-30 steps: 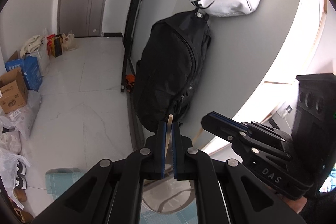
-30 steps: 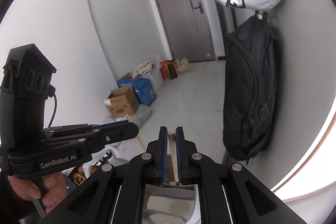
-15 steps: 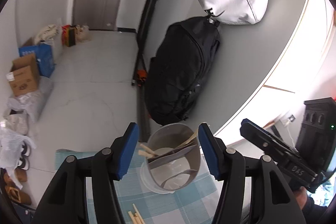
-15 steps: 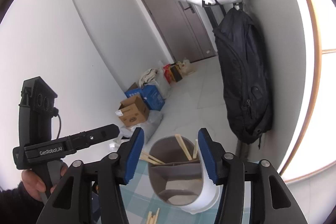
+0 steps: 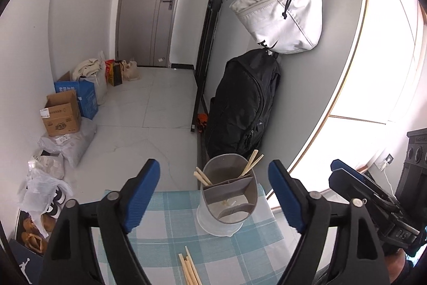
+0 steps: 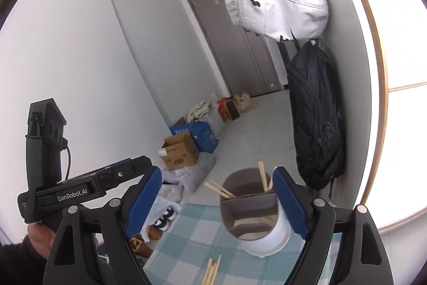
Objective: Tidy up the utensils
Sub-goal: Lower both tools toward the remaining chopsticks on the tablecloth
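Note:
A round utensil holder [image 5: 228, 194] [image 6: 253, 215] with grey inner dividers stands near the far edge of the checked cloth. Wooden chopsticks [image 5: 252, 163] [image 6: 263, 178] lean in its back compartments, one pair to each side. More loose chopsticks [image 5: 190, 270] [image 6: 212, 270] lie on the cloth in front. My left gripper [image 5: 213, 191] hangs above and before the holder, its jaws opening wide with nothing gripped. My right gripper [image 6: 217, 202] is likewise opening, empty, with the holder seen behind its right finger.
The blue and white checked cloth [image 5: 165, 229] covers the table, whose far edge lies just past the holder. Beyond it a black backpack [image 5: 240, 103] and a white bag [image 5: 283, 15] hang on the wall. Boxes and bags [image 5: 62, 114] line the floor at left.
Both grippers were shut on a chopstick over the holder. They opened wide, let the sticks drop into the holder, and pulled back and up, so the holder and cloth came into view.

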A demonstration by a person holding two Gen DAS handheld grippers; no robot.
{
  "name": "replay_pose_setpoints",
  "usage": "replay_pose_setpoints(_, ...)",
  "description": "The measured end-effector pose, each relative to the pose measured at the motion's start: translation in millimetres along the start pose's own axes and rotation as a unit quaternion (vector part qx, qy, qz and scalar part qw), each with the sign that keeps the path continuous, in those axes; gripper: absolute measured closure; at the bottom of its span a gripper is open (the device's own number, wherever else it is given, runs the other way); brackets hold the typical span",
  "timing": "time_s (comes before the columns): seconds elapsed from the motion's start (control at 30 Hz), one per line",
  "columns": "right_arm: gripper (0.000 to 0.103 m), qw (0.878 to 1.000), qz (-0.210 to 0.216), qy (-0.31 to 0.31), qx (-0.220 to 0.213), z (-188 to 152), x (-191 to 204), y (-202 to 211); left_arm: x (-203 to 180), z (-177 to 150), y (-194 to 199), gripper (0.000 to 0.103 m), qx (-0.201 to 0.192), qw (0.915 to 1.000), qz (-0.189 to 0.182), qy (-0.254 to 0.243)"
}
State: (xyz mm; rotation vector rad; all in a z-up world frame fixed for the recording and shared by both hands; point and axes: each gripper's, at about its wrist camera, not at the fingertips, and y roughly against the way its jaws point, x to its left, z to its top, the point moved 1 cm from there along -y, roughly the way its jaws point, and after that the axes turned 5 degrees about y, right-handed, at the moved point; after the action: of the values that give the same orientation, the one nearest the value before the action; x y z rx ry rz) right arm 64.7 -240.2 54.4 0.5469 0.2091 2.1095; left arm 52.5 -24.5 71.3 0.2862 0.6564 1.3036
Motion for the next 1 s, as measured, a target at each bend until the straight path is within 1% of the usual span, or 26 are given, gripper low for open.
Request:
replay_pose_setpoints(0.13,0.006,1.0,0.0,0.012,-0.003,-11.4,15.0,8.6,7.4,-8.7,13.3,0.02,-0.022,0.9996,0.016,0.004)
replay_pose_setpoints(0.23,0.003,1.0,-0.003,0.026,-0.005,-21.6,26.2,12.8,13.2,-17.9,20.0,0.018,-0.031,0.9992,0.025,0.005)
replay_pose_setpoints(0.27,0.002,1.0,-0.002,0.03,-0.005,-25.0,29.3,13.5,15.9,-21.5,21.6,0.017,-0.034,0.999,0.029,0.004)
replay_pose_setpoints(0.33,0.001,0.999,-0.003,0.035,-0.005,-31.5,34.8,15.2,19.6,-27.4,26.3,0.01,-0.04,0.9986,0.033,0.006)
replay_pose_setpoints(0.37,0.0,0.999,-0.004,0.038,-0.003,-35.3,37.7,15.2,22.2,-30.5,27.4,0.01,-0.044,0.9984,0.036,0.008)
replay_pose_setpoints(0.63,0.0,0.998,-0.006,0.053,0.019,-66.3,50.8,7.1,40.4,-57.7,24.2,0.009,-0.052,0.9976,0.043,0.015)
replay_pose_setpoints(0.77,0.0,0.997,-0.008,0.066,0.047,-83.5,55.8,-4.3,56.0,-74.9,19.8,0.009,-0.052,0.9971,0.048,0.027)
replay_pose_setpoints(0.87,0.001,0.995,-0.01,0.068,0.074,-94.3,55.3,-14.9,71.9,-86.6,10.9,0.009,-0.038,0.997,0.052,0.042)
replay_pose_setpoints(0.97,0.01,0.991,-0.009,0.069,0.118,-107.8,53.3,-33.6,88.9,-96.9,-0.5,0.009,-0.017,0.9965,0.057,0.059)
replay_pose_setpoints(1.0,0.015,0.989,-0.01,0.069,0.132,-111.7,52.8,-39.2,95.2,-100.0,-3.9,0.009,-0.009,0.9963,0.057,0.065)
